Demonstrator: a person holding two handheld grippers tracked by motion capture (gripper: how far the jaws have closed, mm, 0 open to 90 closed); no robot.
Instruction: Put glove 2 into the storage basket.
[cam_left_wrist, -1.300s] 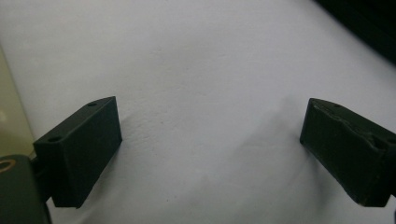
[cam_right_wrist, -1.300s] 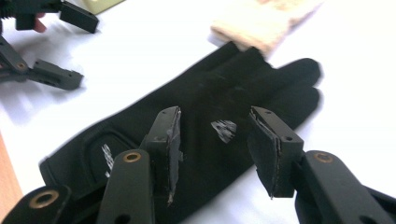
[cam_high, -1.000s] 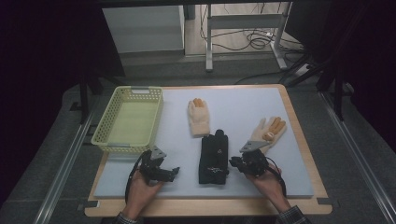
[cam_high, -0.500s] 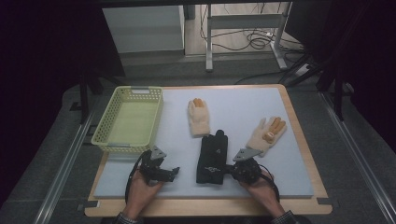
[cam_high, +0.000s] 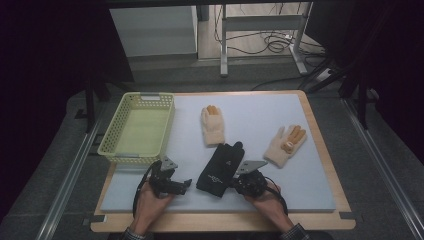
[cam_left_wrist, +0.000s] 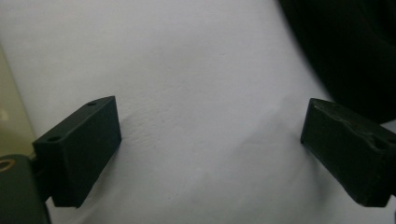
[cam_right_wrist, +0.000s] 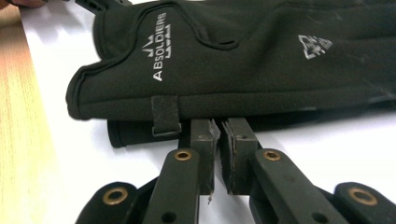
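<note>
gloves: 1 black, 2 cream | basket: 1 | left gripper wide open, empty | right gripper closed at black glove's edge

Basket left on mat; three gloves right of it; nearest glove possibly stacked pair, between grippers.

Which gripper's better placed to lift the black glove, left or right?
Right. The right gripper has its jaws nearly closed at the black glove cuff edge. The left gripper sits open over bare mat, beside the glove without touching it.
</note>
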